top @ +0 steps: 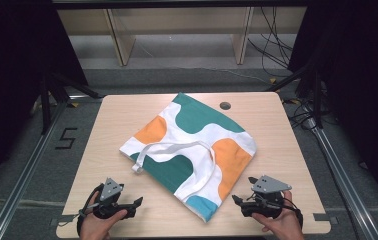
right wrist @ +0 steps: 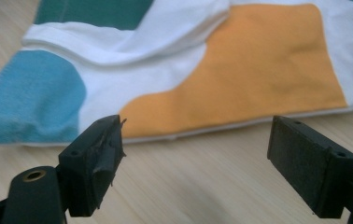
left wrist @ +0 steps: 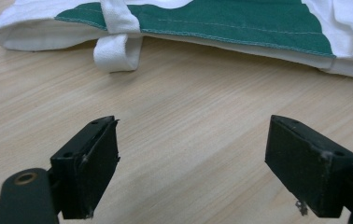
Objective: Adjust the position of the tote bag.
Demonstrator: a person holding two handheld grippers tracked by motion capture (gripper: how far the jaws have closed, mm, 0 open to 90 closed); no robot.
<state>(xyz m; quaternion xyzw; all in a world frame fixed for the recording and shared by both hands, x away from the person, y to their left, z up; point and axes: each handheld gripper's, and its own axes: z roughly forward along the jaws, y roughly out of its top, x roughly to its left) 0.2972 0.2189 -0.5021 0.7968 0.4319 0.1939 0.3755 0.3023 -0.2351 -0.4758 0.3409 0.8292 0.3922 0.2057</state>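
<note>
A white cloth tote bag with green, orange and blue patches lies flat and turned at an angle in the middle of the table. Its white handles lie across it, and one handle loop hangs over the bag's open edge onto the wood. My left gripper is open near the front left edge, short of the bag's green edge. My right gripper is open at the front right, just off the bag's blue corner and orange patch. Both hold nothing.
The light wooden table has a round cable hole at the back right. Behind it stand wooden shelf legs and loose cables on the floor. Metal rails run along both sides.
</note>
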